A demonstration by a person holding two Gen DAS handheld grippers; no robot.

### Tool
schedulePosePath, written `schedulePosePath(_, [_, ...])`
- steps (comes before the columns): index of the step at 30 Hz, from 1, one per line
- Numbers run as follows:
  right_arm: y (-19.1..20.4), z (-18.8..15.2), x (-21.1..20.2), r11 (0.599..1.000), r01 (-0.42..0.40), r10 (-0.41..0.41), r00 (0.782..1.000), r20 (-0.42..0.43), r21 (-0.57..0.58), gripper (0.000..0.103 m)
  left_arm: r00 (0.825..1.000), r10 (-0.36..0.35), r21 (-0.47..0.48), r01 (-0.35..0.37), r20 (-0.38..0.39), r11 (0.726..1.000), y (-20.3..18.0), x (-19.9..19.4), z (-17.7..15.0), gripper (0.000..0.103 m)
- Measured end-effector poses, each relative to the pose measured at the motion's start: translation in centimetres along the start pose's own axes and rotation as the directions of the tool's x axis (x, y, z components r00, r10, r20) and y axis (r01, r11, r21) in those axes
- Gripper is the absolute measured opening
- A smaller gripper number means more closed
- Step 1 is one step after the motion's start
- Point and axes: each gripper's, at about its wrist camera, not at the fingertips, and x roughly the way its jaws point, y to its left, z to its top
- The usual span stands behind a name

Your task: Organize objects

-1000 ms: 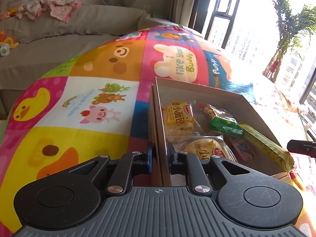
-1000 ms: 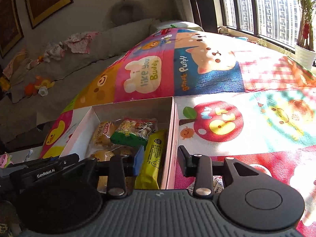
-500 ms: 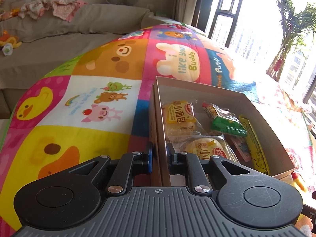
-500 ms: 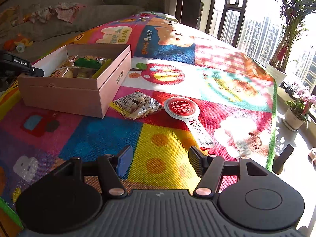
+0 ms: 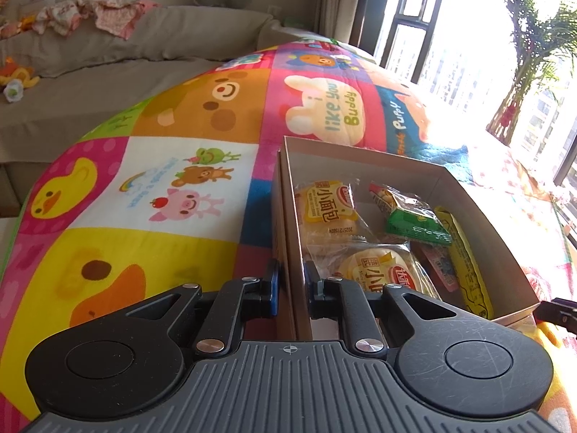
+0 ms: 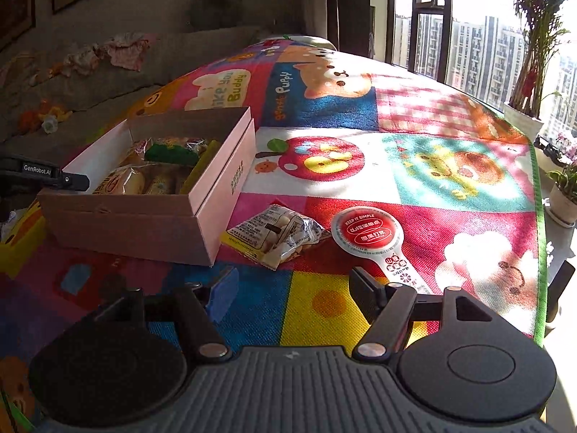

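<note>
While the left gripper is pinching the near wall of the pink cardboard box, 1 finger outside and 1 inside, I am holding the box steady on the cartoon play mat so it cannot slide. Its jaws are nearly closed, with only the wall's thickness between them.

I am judging that the step in hand is the pickup of the next loose item: the box is already carrying several snacks, among them 2 small bread packets, a green snack bag and a long yellow bar, while 2 things are lying outside it.

My right gripper is hovering above the mat with its jaws spread wide and nothing between them. The clear packet of biscuits is lying flat on the mat ahead of it and slightly to the left, just beside the box's near corner, apart from the fingertips. The red round paddle-shaped pack is lying to the right of that packet, its white handle running back toward my right finger.

Next, I am expecting to need a forward and downward reach, lining the open jaws across the crinkly packet, then closing gently, since the film looks slippery and the contents brittle. Whether the packet is touching the box I cannot tell.
</note>
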Motion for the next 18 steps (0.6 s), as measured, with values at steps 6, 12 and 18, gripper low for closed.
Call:
schedulePosePath(6, [-0.9,4.5,5.2,0.997,0.02,-0.018,0.999,-0.03,0.071,0.036,1.0,0.0,0.0,0.0,0.0,1.0,0.0,0.0,0.0,0.016])
schedulePosePath(12, [0.7,2.2,4.8,0.999,-0.016,0.014,0.999,-0.052,-0.038,0.031,1.0,-0.002,-0.001,0.002,0.001,1.0,0.0,0.0,0.0,0.016])
schedulePosePath(18, [1.0,-1.7,-0.5,0.985,-0.103,0.094,0.993,-0.068,-0.142,0.031,1.0,0.0,-0.001,0.0,0.0,1.0,0.0,0.0,0.0,0.016])
